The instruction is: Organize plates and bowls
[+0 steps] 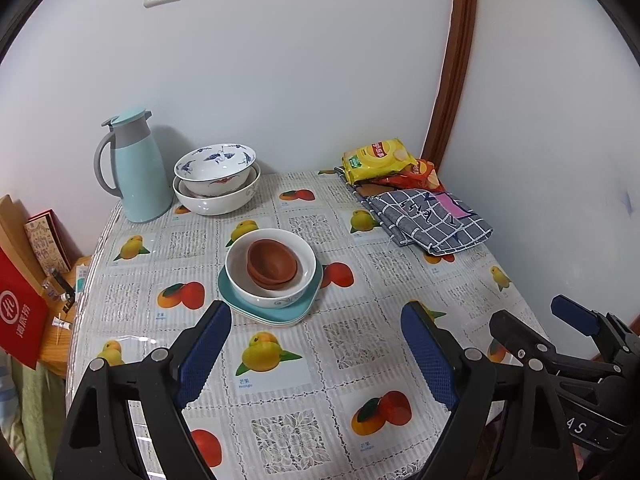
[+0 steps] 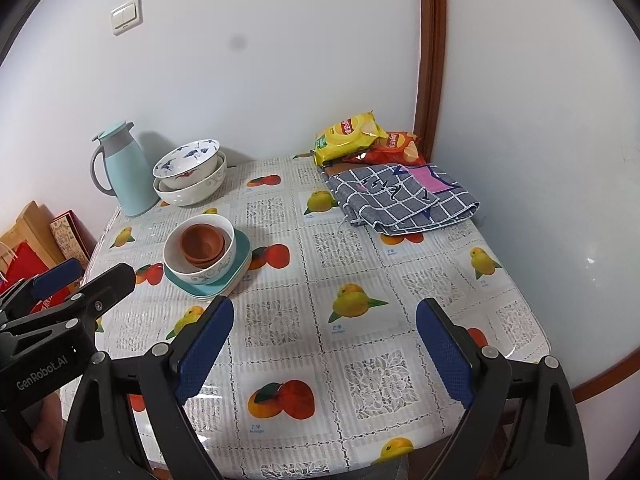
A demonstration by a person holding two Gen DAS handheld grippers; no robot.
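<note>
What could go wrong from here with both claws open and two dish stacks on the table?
1. The brown bowls sit loosely nested and off-centre in the white bowl atop the teal plates; lifting the stack from one side could tip or slide them.
2. The blue-patterned bowl rests tilted in the larger white bowl, close to the thermos; a wide-open left claw reaching there might bump it.

Two brown clay bowls (image 1: 272,264) sit nested inside one white bowl (image 1: 270,269), at the table's centre. Beneath it lie at least two teal plates (image 1: 240,300); the exact number is unclear. At 11 o'clock stand two more stacked bowls: one crane-painted bowl (image 1: 216,168) in one white serving bowl (image 1: 216,200). One blue jug (image 1: 136,168). Two snack bags (image 1: 376,158) at 1 o'clock. One checked cloth (image 1: 428,216).
</note>
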